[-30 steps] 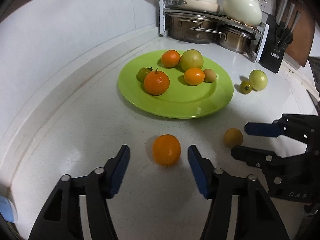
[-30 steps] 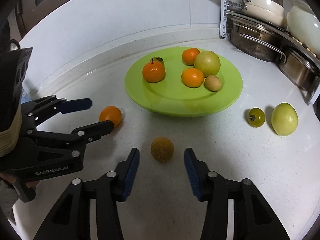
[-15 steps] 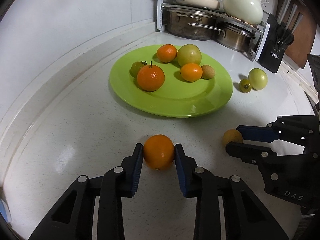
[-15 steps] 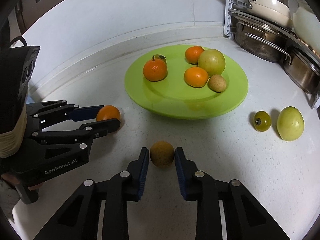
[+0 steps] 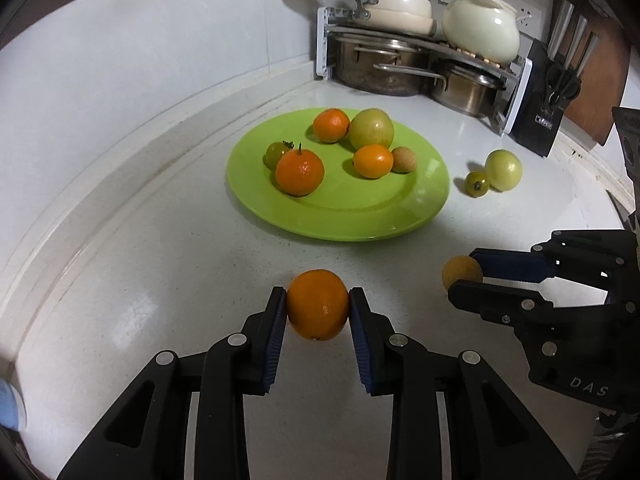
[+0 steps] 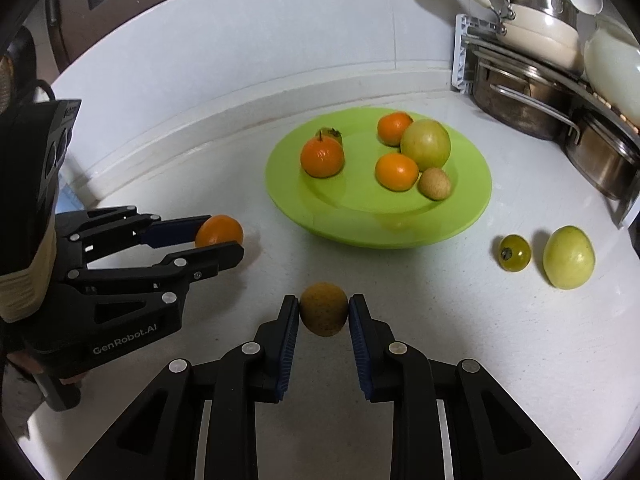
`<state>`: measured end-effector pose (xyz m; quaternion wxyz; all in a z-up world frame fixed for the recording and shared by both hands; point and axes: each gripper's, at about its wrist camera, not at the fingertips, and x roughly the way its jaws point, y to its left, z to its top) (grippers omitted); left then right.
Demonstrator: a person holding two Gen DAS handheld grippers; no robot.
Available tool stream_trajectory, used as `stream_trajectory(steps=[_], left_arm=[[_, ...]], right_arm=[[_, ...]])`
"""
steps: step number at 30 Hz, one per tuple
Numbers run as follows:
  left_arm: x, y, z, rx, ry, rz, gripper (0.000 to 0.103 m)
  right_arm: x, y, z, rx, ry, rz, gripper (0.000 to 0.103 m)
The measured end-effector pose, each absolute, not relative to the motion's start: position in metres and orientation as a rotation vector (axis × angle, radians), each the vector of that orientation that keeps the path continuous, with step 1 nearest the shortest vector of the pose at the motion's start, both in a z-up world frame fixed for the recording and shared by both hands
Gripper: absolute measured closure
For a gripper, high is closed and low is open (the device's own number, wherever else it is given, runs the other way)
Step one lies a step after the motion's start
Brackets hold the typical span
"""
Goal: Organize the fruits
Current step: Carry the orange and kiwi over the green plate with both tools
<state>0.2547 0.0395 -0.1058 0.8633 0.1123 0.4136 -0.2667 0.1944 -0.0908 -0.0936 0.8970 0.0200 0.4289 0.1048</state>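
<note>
Your left claw [image 5: 318, 309] is clamped on the orange [image 5: 318, 304], your right claw [image 6: 324, 312] on the brown fruit [image 6: 324, 309]. The plate [image 5: 400, 216] lies at 12 o'clock from both.

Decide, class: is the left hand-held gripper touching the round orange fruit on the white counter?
Touching. The left wrist view shows the left hand-held gripper with both blue pads pressed against the sides of the round orange fruit, no gap visible.
</note>
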Motion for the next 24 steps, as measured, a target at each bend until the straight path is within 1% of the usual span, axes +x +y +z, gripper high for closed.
stream_trajectory(steps=[24], left_arm=[[0.201,0.024,-0.032,0.160,0.749,-0.462,0.072]], right_arm=[[0.166,-0.122,-0.021,0.034,0.718,0.311,0.076]])
